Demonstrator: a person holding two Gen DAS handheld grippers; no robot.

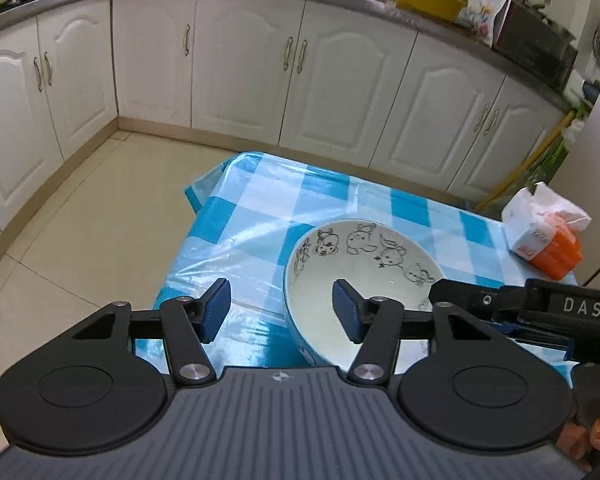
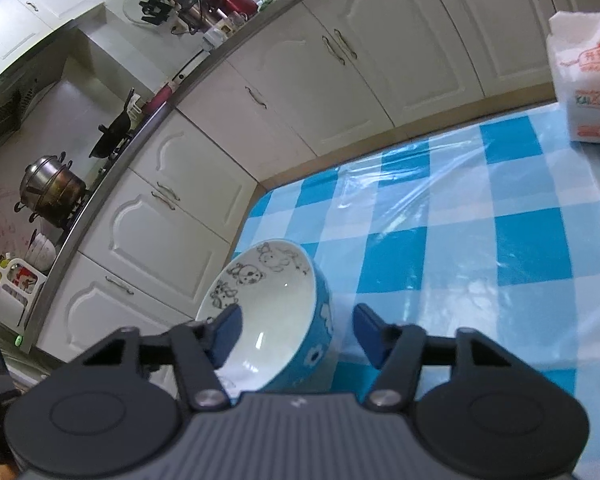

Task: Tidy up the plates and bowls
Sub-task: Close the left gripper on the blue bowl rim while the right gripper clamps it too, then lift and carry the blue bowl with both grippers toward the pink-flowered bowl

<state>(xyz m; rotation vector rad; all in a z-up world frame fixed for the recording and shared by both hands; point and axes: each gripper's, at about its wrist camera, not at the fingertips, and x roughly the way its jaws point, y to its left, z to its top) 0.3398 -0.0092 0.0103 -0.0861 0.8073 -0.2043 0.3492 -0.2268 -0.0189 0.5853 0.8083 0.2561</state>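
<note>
bowl: blue outside, cartoon animals inside, on the checked tablecloth (image 1: pixel 260 200) near the table's edge
left gripper (image 1: pixel 281 312): spread, straddling the bowl (image 1: pixel 360 280) wall, no pinch yet
right gripper (image 2: pixel 296 334): same deal on the bowl's other side
tip: seat pads deep before squeezing
views: only the left shows the other gripper

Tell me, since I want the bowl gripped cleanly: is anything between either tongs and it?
Nothing visible. The bowl's rim already sits between both the left tongs and right tongs, on the checked tablecloth.
</note>
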